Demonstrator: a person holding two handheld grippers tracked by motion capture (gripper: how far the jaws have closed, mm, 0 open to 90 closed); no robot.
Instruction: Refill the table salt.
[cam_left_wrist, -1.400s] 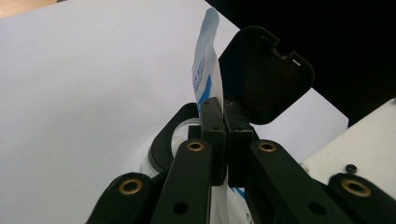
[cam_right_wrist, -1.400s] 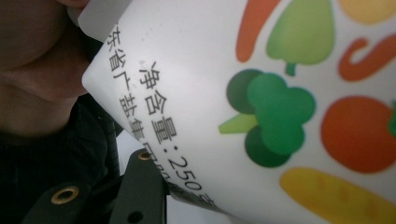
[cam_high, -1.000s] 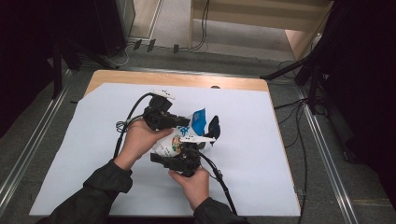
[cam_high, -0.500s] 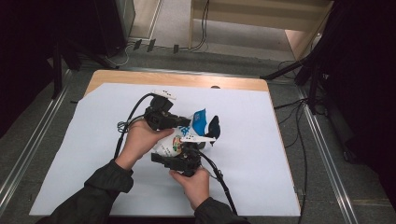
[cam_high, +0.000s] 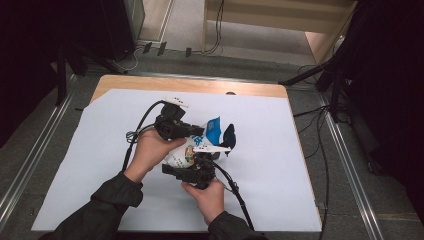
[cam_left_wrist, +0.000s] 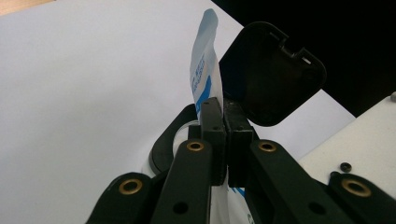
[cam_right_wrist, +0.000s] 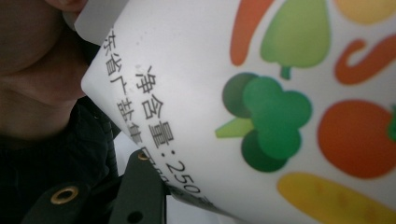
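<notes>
A white container printed with vegetables is held up over the table between both hands. Its black flip lid stands open. A blue and white strip rises from its top. My left gripper is shut on that strip, the pads pressed flat against it. From below, my right gripper is shut on the container's body; one of its fingers lies against the printed wall. A hand shows behind the container.
A white sheet covers most of the wooden table. Black cables trail from both grippers toward the near edge. Metal rails and stand legs flank the table on the floor.
</notes>
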